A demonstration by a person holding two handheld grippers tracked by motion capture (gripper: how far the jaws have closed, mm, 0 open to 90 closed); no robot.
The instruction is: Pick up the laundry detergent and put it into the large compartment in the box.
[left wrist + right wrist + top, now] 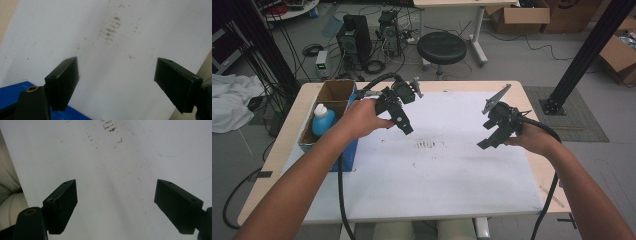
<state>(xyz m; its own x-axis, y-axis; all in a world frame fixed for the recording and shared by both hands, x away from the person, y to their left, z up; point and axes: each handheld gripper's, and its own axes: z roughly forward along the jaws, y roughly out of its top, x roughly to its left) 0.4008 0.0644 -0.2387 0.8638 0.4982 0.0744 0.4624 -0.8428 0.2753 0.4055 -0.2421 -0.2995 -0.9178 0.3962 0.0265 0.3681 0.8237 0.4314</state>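
1. Bottle [323, 120], blue w/ white cap, stands upright inside the cardboard box [337, 92] at the left edge of the table [452, 86]. It is the thing nearest to the left gripper [404, 125], so I judge it is what the work goes for.
2. Left gripper hangs above the white sheet [437, 175], just right of the box, jaws pointing down toward the brown stains [428, 144]. Bottle and gripper are near but apart.
3. Right gripper [487, 142] hovers over the right part of the sheet, well apart from the bottle.
4. Tongs state: in the left gripper view both jaws stand wide apart, nothing between them, only sheet and stains below. Same in the right gripper view: jaws spread wide, empty, touching nothing.
5. To do the step well, I think: bring the left gripper over the box, approach from above, keep jaws wide until they are on both sides of the bottle body below the cap, then close slowly. Box wall is close, so avoid to hit it.
6. Risk: bottle may tip if pushed on one side only.
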